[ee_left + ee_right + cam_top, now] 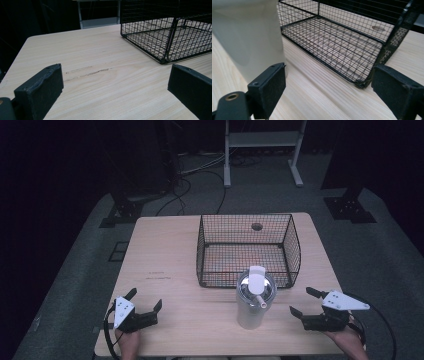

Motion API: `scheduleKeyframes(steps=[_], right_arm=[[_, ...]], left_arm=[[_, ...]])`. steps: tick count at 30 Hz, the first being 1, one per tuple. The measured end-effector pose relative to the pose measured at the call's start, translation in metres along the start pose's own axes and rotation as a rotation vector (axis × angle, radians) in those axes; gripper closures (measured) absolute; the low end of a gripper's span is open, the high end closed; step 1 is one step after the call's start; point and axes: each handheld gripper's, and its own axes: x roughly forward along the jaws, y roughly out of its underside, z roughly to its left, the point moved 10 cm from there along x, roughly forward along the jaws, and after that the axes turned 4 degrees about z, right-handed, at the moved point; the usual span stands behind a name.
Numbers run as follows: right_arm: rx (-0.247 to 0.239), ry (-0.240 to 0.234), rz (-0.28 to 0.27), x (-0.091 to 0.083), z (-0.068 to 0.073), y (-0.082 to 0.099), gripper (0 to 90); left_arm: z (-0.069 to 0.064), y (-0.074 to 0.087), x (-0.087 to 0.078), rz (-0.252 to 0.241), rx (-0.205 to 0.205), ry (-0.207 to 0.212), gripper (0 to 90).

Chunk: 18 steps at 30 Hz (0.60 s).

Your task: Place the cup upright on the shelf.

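From the high view, a white tumbler (254, 301) with a lid and straw stands upright on the table (165, 270), just in front of the wire basket (248, 249) and between the left gripper (145, 306) and the right gripper (302, 301) — both spread wide, grasping nothing.

The left gripper view shows bare tabletop between its jaws and the basket's corner (165, 37) beyond.

The right gripper view adds closeness — the tumbler's pale wall (249, 37) rises just behind one jaw, the basket (342, 47) beside it.
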Motion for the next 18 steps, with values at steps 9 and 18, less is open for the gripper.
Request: scheduleKeyframes(steps=[9, 18], right_arm=[[-0.047, -0.061, 0.002, 0.000, 0.024, -0.009, 10.6], [-0.072, -0.121, 0.004, 0.003, 0.042, -0.015, 10.2]], left_arm=[[0.000, 0.000, 0.000, -0.002, 0.001, 0.001, 0.0], [0.000, 0.000, 0.000, -0.001, -0.002, 0.002, 0.0]])
